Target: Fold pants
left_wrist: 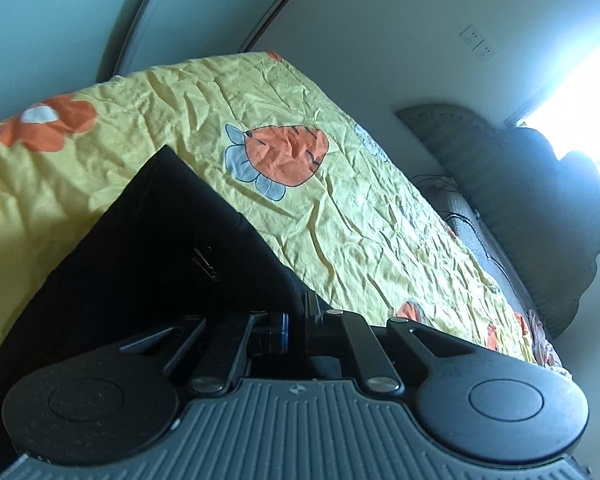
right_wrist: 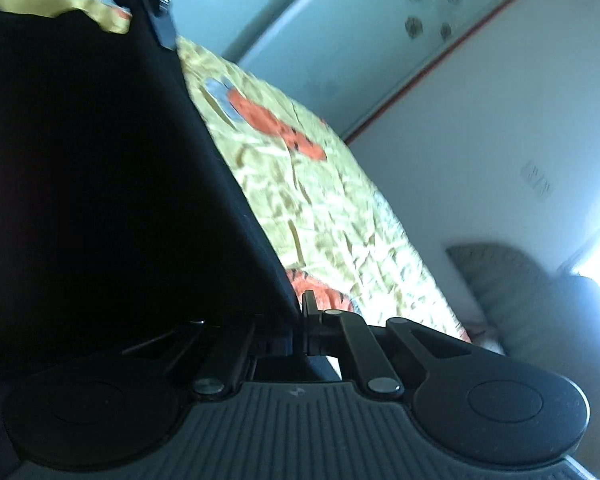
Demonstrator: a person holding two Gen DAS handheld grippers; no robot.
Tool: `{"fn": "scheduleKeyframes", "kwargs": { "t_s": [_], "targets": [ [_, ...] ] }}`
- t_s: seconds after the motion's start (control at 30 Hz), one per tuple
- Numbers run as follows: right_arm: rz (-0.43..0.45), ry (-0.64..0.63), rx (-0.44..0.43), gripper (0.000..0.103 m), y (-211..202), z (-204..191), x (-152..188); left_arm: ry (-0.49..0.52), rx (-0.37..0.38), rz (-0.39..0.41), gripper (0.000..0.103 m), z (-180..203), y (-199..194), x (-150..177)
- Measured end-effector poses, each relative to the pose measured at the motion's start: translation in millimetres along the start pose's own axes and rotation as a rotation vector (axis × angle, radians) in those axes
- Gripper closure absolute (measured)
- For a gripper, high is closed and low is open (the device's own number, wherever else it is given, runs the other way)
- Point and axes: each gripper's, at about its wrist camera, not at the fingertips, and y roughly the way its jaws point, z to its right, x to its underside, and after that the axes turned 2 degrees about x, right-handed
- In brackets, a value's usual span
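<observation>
Both the left hand-held gripper [left_wrist: 298,312] and right hand-held gripper [right_wrist: 300,316] are pinched closed on black pants [left_wrist: 148,232], which spread ahead of them over the yellow bedsheet [left_wrist: 340,208].

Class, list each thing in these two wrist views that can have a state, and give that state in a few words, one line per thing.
left gripper: shut on the pants
right gripper: shut on the pants
pants: black, lifted at the gripped edge
bedsheet: yellow, wrinkled, spread over the bed
pillow: lying at the bed's far end
</observation>
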Motion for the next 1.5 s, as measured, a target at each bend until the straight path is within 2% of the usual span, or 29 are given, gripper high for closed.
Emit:
{"fn": "scheduleKeyframes", "kwargs": {
  "t_s": [0.17,0.4,0.53,0.63,1.0,1.5],
  "targets": [
    [0.043,-0.007,0.009,0.099,-41,-11,0,0.008,0.03,-0.001,0.096,-8,-34,16],
    [0.081,-0.003,-0.014,0.099,-74,-32,-1,0.03,0.06,-0.016,0.096,-21,-76,42],
    [0.079,-0.01,-0.04,0.099,-111,-50,0,0.043,0.066,-0.033,0.096,-32,-91,57],
    [0.059,-0.029,-0.055,0.099,-114,-57,-3,0.061,0.057,-0.047,0.096,-38,-99,69],
    [0.011,-0.073,-0.14,0.099,-134,-88,-6,0.101,-0.031,-0.119,0.097,-57,-100,92],
    [-0.009,-0.047,-0.154,0.099,-140,-108,0,0.095,-0.104,-0.128,0.096,-59,-94,95]
  ]
}}
